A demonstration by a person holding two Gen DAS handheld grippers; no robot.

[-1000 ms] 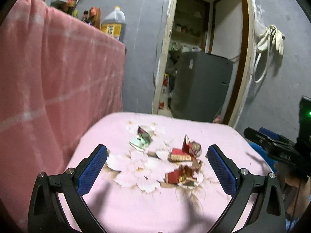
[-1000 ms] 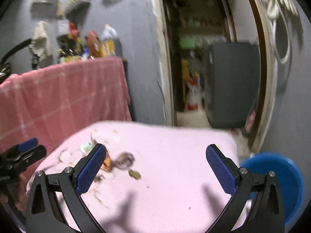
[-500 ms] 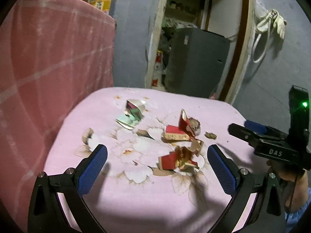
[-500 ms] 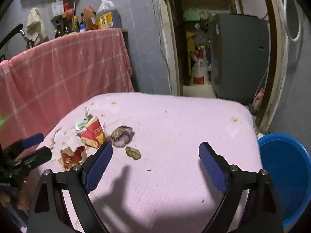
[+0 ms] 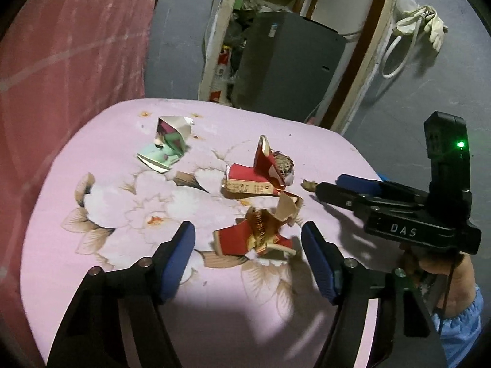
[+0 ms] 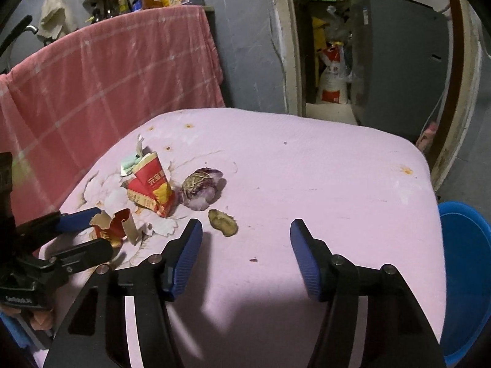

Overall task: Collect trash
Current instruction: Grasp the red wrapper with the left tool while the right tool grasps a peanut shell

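Trash lies on a pink flowered table (image 5: 101,276). A torn red carton (image 5: 256,239) sits between the fingers of my open left gripper (image 5: 248,245); it also shows in the right wrist view (image 6: 115,228). Beyond it lie a second red carton (image 5: 251,178) (image 6: 152,184), a green-white carton (image 5: 162,148), a purple-brown husk (image 6: 201,188) and a small brown scrap (image 6: 222,222). My right gripper (image 6: 245,251) is open and empty, just near side of the scrap. A blue bin (image 6: 463,273) stands at the table's right.
A pink checked cloth (image 6: 107,82) hangs along the left side of the table. Behind the table is a doorway with a grey cabinet (image 5: 285,67). The right gripper's body (image 5: 399,214) reaches in from the right in the left wrist view.
My left gripper has moved forward and down and narrowed around the torn red carton. My right gripper has moved closer to the brown scrap and narrowed somewhat.
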